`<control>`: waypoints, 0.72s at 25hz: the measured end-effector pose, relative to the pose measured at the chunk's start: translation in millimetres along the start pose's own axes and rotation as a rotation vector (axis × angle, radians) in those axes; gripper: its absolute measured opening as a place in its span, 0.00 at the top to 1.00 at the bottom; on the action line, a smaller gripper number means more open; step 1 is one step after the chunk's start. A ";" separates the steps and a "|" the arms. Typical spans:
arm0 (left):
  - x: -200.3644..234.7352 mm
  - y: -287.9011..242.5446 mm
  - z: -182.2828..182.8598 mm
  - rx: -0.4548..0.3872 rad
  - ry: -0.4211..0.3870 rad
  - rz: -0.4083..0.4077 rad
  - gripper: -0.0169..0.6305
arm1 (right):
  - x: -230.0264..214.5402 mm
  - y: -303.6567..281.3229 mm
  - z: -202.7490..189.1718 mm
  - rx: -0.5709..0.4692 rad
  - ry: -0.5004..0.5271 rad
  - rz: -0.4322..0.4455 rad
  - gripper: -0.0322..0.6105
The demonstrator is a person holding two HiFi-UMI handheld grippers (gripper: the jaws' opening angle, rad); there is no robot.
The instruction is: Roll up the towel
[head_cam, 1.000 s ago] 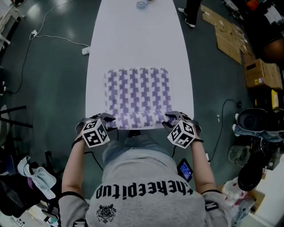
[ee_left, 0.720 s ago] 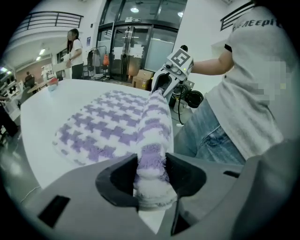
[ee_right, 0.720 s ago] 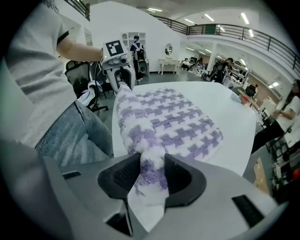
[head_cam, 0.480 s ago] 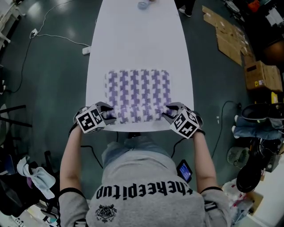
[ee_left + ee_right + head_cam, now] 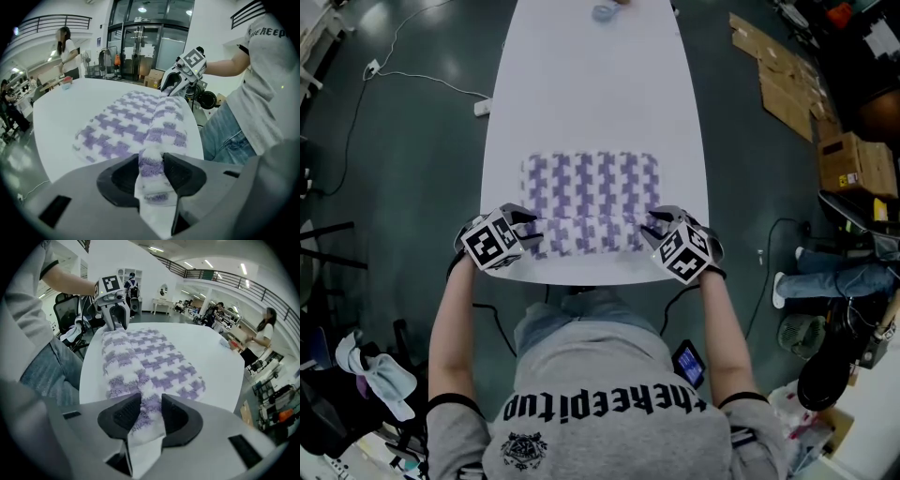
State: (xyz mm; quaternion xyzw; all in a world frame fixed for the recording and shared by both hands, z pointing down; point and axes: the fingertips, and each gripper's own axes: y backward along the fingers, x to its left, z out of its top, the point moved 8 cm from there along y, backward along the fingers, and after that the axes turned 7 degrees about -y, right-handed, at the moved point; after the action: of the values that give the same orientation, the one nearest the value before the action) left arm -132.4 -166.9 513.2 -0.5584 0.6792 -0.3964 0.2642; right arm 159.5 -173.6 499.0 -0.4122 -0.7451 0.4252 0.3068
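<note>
In the head view the marker cubes point(image 5: 492, 242) cover the hands that carry the tools, and the jaw tips are hardly seen there; only the gripper views show the grip. The lower side of the rolled part is out of sight. A small object point(image 5: 602, 9) at the table's far end, well ahead of both grippers, is cut off by the picture's top edge and too small to name. A person point(image 5: 261, 336) stands beyond that end, off to the right gripper's side, with the face blurred over.

The left gripper point(image 5: 528, 232) has its jaws partly closed on the left end of the towel point(image 5: 591, 187): the pads press a thick bunch of purple-and-white checked cloth between them. The right gripper point(image 5: 654, 228) pinches the right end in the same way, jaws about as far apart, cloth squeezed between the pads. The rolled near edge runs from one gripper to the other, and the flat rest of the towel lies ahead of both jaws on the white table point(image 5: 591, 84).

Both grippers point steeply down and forward, tilted in toward each other. The left forearm point(image 5: 450, 328) and right forearm point(image 5: 722, 328) reach forward from the body, roughly parallel, each ending at one corner of the roll. Flattened cardboard point(image 5: 783, 75) lies on the floor far out beyond the right gripper.
</note>
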 end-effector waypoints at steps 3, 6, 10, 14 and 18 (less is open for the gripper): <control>2.5 -3.3 -3.2 0.002 0.013 0.008 0.72 | 0.4 -7.7 0.6 0.008 0.002 -0.009 0.73; -0.3 -0.9 -0.6 -0.004 -0.012 0.025 0.72 | -0.3 -5.1 2.1 0.000 0.010 -0.021 0.73; -10.7 16.9 8.4 -0.052 -0.095 0.130 0.72 | -2.7 19.1 6.3 -0.070 0.004 -0.078 0.73; -35.7 38.1 17.7 -0.046 -0.210 0.255 0.72 | 15.0 43.3 4.6 -0.128 0.023 -0.087 0.73; -66.8 27.9 12.4 0.021 -0.271 0.249 0.67 | 43.0 38.7 -6.6 -0.074 0.109 -0.052 0.71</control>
State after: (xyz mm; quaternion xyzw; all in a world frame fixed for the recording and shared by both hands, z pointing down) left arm -121.9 -103.5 477.6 -0.5153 0.6972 -0.2887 0.4063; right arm 158.2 -121.9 472.2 -0.4263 -0.7529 0.3663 0.3423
